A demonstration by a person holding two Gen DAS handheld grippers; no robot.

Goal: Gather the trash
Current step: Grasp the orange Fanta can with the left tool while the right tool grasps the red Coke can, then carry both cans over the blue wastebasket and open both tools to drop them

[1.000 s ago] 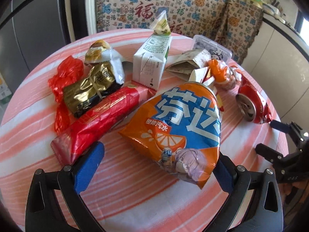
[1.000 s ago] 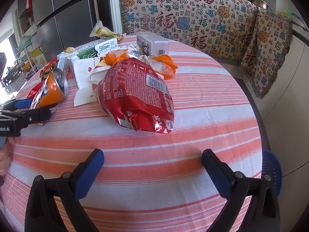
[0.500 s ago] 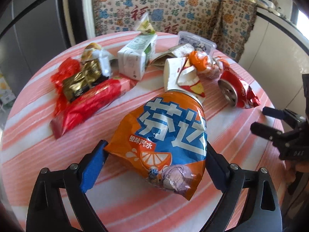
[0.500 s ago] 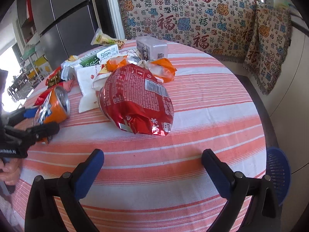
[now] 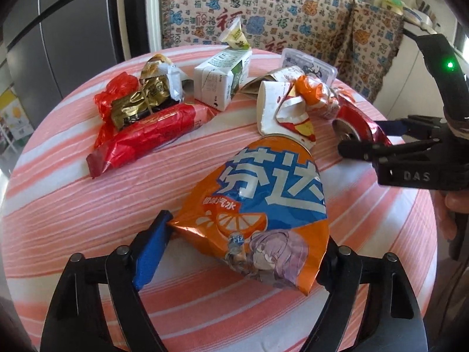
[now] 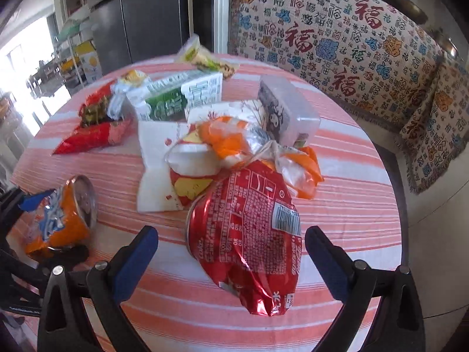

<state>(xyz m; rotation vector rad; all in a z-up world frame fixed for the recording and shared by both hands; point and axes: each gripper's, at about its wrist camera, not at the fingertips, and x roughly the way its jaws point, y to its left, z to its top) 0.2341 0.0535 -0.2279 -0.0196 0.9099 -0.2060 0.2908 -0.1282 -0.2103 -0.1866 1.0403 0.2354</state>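
Since the earlier frames, the left gripper [image 5: 246, 252] had closed in and now clenched the crushed orange-and-blue soda can [image 5: 258, 208] on the round striped tablecloth [image 5: 88, 199]; its right pad was hidden behind the can. The right gripper [image 6: 231, 261] had advanced, its jaws spread apart around the crushed red cola can [image 6: 249, 240] without touching. "DAS" showed on the right gripper's body; the orange can's large Chinese lettering was legible, its small print unclear.
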